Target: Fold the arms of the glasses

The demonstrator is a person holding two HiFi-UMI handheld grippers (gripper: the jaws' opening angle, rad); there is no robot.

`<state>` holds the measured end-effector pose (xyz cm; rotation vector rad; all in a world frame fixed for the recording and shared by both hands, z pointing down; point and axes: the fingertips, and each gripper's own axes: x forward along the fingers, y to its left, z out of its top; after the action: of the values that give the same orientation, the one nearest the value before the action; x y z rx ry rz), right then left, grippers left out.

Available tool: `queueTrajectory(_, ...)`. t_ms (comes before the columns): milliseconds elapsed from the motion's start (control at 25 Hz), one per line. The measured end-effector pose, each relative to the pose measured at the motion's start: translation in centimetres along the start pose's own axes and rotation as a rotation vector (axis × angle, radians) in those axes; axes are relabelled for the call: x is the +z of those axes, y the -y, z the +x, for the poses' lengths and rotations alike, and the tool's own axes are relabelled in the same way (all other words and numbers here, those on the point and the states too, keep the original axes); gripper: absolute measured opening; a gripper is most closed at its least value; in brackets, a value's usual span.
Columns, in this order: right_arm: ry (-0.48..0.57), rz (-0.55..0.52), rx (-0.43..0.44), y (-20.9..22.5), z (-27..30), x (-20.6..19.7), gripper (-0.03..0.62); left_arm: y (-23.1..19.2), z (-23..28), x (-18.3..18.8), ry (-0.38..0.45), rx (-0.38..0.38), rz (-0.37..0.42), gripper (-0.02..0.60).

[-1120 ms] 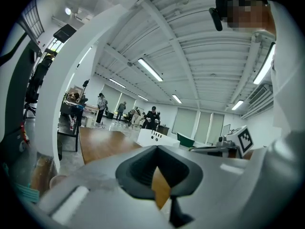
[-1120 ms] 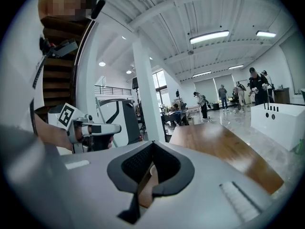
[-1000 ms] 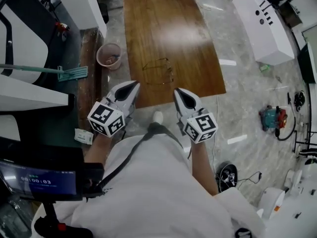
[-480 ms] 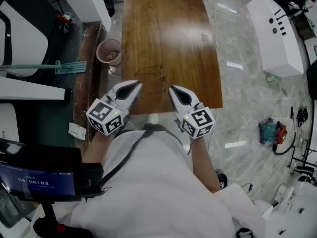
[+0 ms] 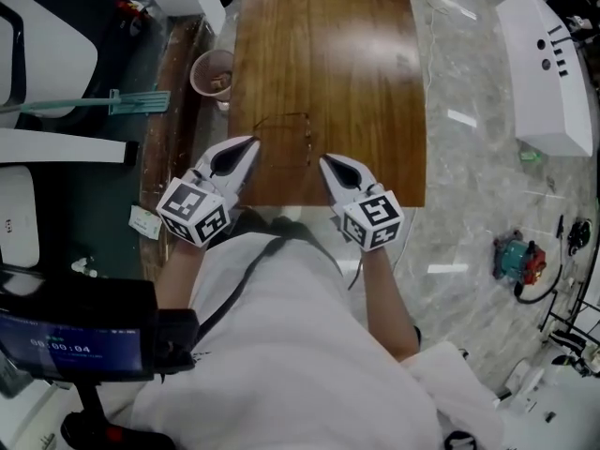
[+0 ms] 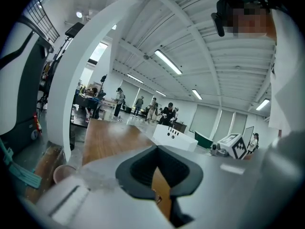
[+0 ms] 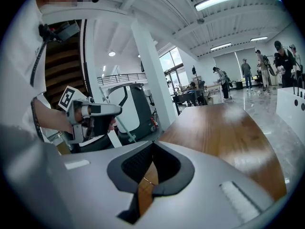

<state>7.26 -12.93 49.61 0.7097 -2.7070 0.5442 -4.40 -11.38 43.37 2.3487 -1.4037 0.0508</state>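
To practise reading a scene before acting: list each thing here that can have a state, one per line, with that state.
glasses: lying on the wooden table, arms apparently unfolded, untouched.
left gripper: fingers shut, empty.
right gripper: fingers shut, empty.
pink bucket: upright, open-topped, beside the table.

The glasses (image 5: 306,139) are a thin, dark wire pair, hard to see against the brown wood. They lie flat on the table (image 5: 328,45), near its closer edge and toward its left side. The arms seem to be open, stretching to the left from the front part. Finer details are too small to tell.
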Motion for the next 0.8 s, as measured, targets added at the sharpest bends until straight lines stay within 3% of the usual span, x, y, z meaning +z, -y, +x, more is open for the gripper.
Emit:
queueTrajectory(240,-0.037,0.044,-0.031,0.9,1.5,-2.3,0.009,-0.9,0.2,-1.0,-0.032,-0.022,-0.011,0.003)
queueTrajectory(800,-0.185,0.140,-0.284,5.6,7.7,-7.6,0.052,-6.3,1.7,-3.5,-0.149,-0.078,0.079,0.003)
